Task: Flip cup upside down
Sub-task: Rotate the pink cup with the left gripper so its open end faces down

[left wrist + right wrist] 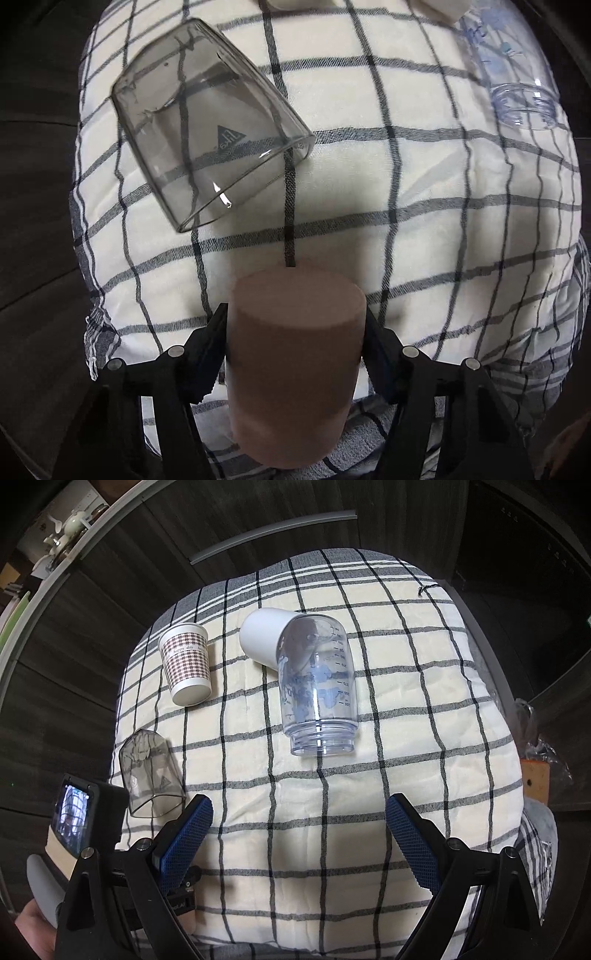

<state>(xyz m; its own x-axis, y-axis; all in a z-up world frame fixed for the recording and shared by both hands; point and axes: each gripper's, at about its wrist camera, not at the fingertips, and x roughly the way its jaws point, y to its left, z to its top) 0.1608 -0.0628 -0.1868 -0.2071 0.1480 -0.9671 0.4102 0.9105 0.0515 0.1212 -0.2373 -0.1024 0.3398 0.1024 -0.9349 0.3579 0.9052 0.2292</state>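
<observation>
My left gripper (295, 325) is shut on a brown cup (291, 362), held over the checked cloth (424, 184) with its flat closed end facing away from the camera. The brown cup is hidden in the right wrist view, where only the left gripper's camera body (85, 819) shows at the lower left. My right gripper (299, 823) is open and empty, its blue pads wide apart above the cloth's (332, 794) near part.
A smoky clear cup (207, 125) stands mouth down on the cloth at the left (151, 771). A clear measuring bottle (317, 690), a white cup (266, 633) and a patterned paper cup (186, 664) stand inverted farther back. Dark wooden floor surrounds the cloth.
</observation>
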